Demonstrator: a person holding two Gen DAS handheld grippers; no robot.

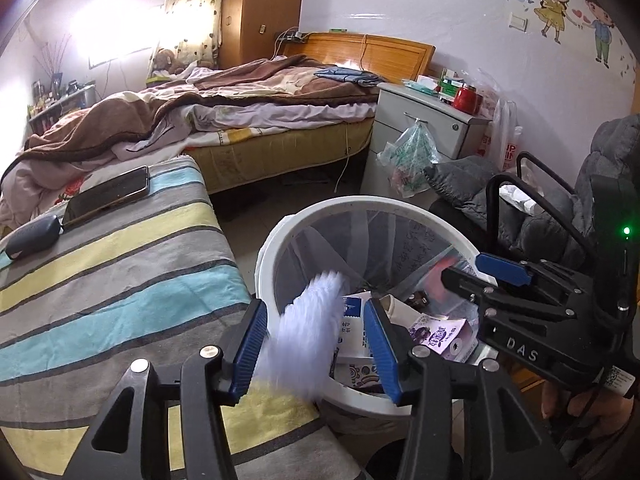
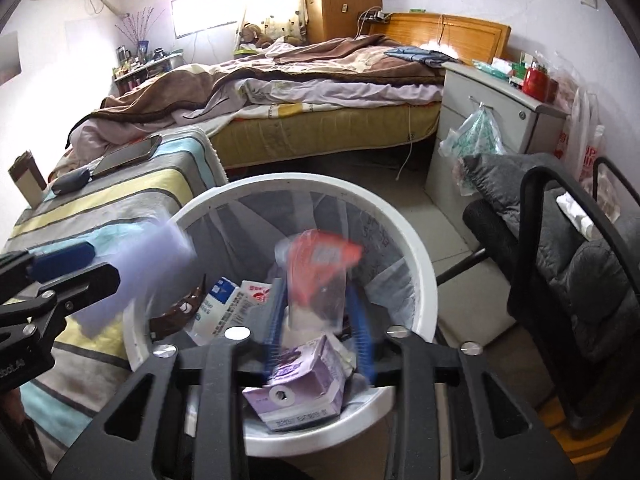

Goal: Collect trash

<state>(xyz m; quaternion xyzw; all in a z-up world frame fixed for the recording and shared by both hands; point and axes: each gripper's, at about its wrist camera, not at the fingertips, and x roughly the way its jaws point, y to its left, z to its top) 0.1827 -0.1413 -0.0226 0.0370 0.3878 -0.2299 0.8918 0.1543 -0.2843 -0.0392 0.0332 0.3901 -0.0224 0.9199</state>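
Blurred white tissue (image 1: pixel 304 336) over round bin (image 1: pixel 280 240).

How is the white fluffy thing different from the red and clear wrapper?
The white crumpled tissue is all white and soft-looking; the red-and-clear plastic wrapper is partly see-through. The tissue is between the left gripper's fingers, the wrapper between the right gripper's. Both look blurred, by the white round bin.
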